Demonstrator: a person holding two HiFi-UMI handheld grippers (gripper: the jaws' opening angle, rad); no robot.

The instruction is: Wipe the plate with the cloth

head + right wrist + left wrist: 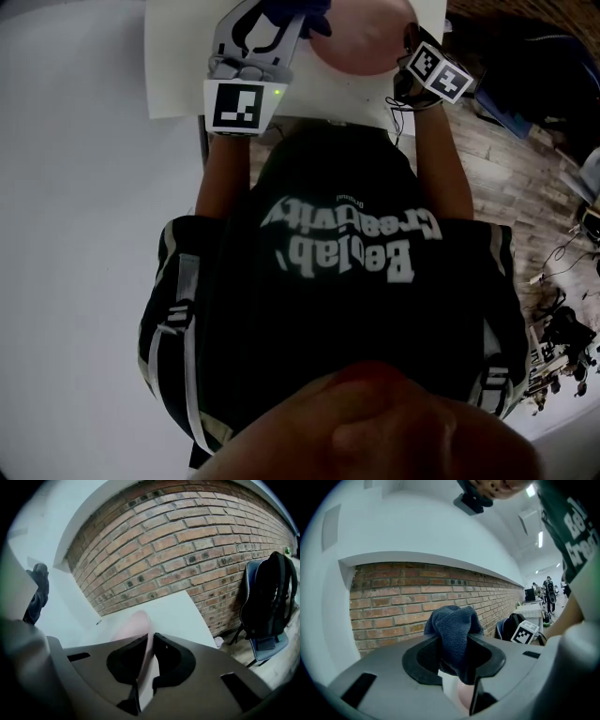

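In the left gripper view my left gripper (454, 641) is shut on a dark blue cloth (452, 627), which bunches up above the jaws. From the head view, that gripper (272, 28) holds the cloth (314, 14) just left of a pink plate (361, 42) over the white table (178, 56). My right gripper (149, 641) is shut on the pink plate's rim (138, 625), and the plate stands tilted on edge between the jaws. The right gripper (417, 52) sits at the plate's right side. In the right gripper view the cloth (37, 592) hangs at the far left.
A brick wall (187, 541) runs behind the white table (178, 611). Right of the table stands a chair with a black backpack (269, 597) on a wooden floor (506, 159). My own torso fills most of the head view.
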